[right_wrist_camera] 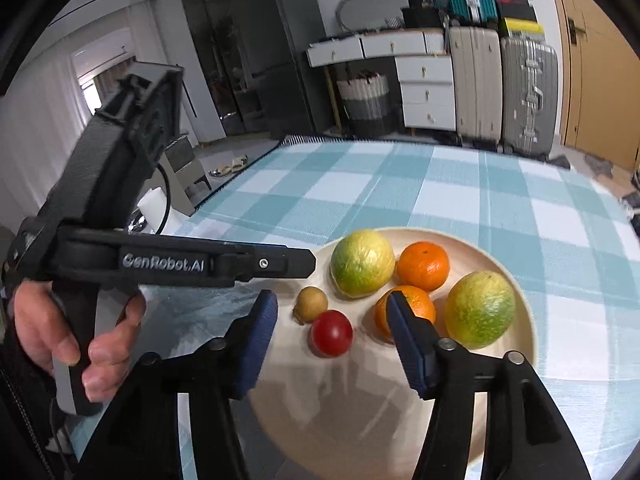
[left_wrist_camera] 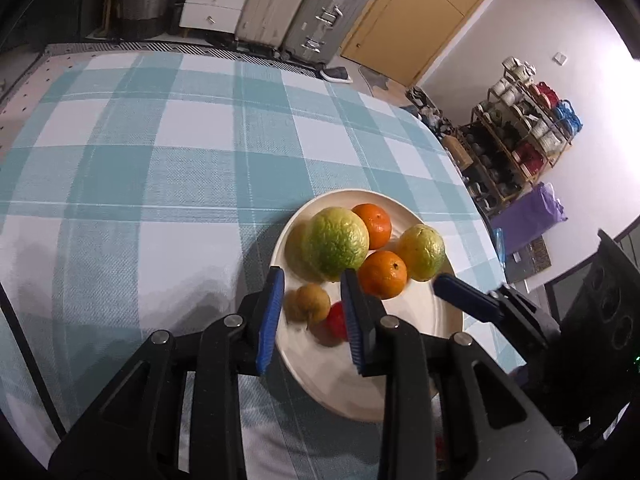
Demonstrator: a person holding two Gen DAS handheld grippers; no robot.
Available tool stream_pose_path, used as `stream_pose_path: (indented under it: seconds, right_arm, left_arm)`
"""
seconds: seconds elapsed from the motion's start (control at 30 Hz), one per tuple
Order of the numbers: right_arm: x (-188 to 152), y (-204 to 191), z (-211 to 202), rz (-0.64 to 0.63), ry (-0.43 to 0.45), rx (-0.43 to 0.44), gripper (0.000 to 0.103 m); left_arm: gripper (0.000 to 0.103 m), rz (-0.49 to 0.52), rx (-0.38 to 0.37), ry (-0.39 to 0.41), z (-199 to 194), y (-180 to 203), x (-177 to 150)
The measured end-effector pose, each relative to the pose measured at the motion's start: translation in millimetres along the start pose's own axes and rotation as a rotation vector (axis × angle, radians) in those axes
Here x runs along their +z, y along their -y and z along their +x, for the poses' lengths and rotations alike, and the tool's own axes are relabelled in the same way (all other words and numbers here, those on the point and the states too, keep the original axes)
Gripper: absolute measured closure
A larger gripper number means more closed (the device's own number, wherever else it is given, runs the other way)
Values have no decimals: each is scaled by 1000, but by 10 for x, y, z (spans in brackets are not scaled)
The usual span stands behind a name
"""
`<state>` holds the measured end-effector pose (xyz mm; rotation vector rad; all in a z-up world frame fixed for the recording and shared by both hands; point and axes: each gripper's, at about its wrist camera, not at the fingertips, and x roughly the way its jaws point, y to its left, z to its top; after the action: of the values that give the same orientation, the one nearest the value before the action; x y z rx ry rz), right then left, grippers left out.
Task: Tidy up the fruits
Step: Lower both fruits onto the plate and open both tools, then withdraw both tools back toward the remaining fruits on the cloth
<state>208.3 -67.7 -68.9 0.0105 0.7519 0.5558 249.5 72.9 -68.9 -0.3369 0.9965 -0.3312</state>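
Observation:
A white plate [left_wrist_camera: 420, 320] [right_wrist_camera: 360, 420] on the checked tablecloth holds two yellow-green citrus fruits [left_wrist_camera: 336, 244] [right_wrist_camera: 362, 262], two oranges [left_wrist_camera: 382, 274] [right_wrist_camera: 423, 266], a small brown fruit [left_wrist_camera: 312, 302] [right_wrist_camera: 311, 303] and a small red fruit [left_wrist_camera: 336, 320] [right_wrist_camera: 332, 333]. My left gripper [left_wrist_camera: 312, 284] is open just above the small brown and red fruits. My right gripper [right_wrist_camera: 330, 306] is open over the same fruits, holding nothing; its blue finger [left_wrist_camera: 464, 296] shows in the left wrist view. The left gripper's body [right_wrist_camera: 180, 262] shows in the right wrist view.
The blue-and-white checked tablecloth [left_wrist_camera: 160, 160] [right_wrist_camera: 440, 184] covers the table. Suitcases [left_wrist_camera: 312, 8] [right_wrist_camera: 524, 92], white drawers [right_wrist_camera: 428, 92], a shelf of cups [left_wrist_camera: 520, 132] and a wooden door [left_wrist_camera: 416, 20] stand beyond the table.

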Motion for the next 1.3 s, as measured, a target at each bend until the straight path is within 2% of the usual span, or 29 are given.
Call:
stream_pose_path:
  seconds: [0.07, 0.17, 0.33, 0.4, 0.63, 0.83, 1.03, 1.17, 1.3]
  right_arm:
    - [-37, 32, -108, 20, 1, -17, 41]
    - [-102, 91, -282, 54, 15, -30, 34]
    - [-204, 149, -530, 87, 39, -58, 33]
    - [-252, 165, -619, 100, 47, -68, 28]
    - [-400, 151, -862, 124, 73, -77, 23]
    - [-515, 138, -1015, 147, 76, -86, 21]
    - [-643, 108, -1176, 159, 81, -99, 17]
    - [-743, 108, -1237, 169, 70, -105, 14]
    - [-841, 118, -1302, 187, 69, -116, 13]
  left_arm:
    - [77, 22, 50, 16, -78, 59, -49]
    - [77, 36, 59, 34, -185, 128, -138]
    - [75, 49, 86, 52, -357, 271, -322]
    - [71, 62, 102, 55, -418, 344, -410]
    - [70, 85, 153, 44, -539, 510, -712]
    - [57, 91, 180, 53, -630, 606, -908]
    - [56, 100, 190, 40, -674, 686, -1111]
    - [40, 98, 202, 43, -708, 716, -1240]
    - [40, 101, 193, 26, -710, 744, -1383]
